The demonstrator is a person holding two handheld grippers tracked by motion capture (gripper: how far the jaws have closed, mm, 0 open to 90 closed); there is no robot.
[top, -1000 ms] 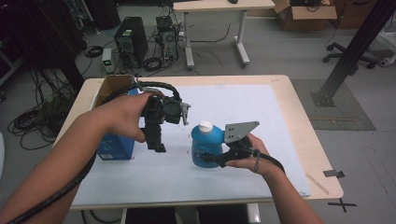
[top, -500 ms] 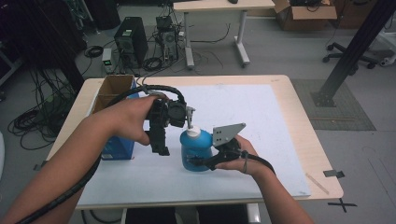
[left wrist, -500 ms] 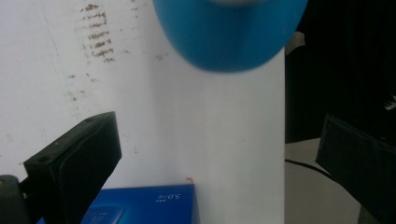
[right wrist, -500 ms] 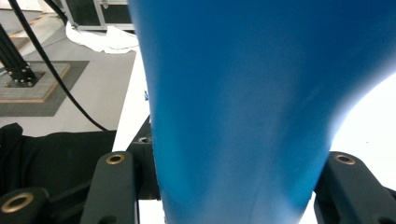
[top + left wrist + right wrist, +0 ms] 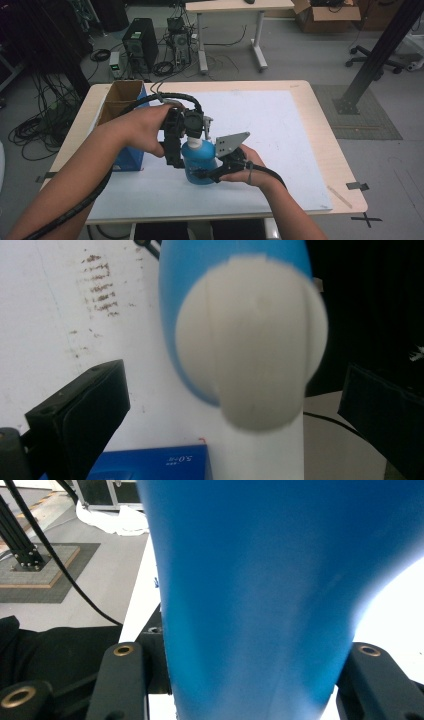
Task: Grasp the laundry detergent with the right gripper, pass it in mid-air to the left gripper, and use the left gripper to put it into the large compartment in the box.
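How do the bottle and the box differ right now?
The bottle is rounded with a white pump top; the box is square-edged, its flaps open. The right tool grips the bottle; nothing holds the box. The bottle stands mid-table, the box at the left edge. Both are blue.

The blue bottle (image 5: 199, 166) looks like smooth, slightly glossy plastic, its white pump head (image 5: 252, 347) matt plastic. The tabletop (image 5: 320, 125) is pale wood under a matt white sheet (image 5: 260, 120). The box (image 5: 120, 100) is brown cardboard.
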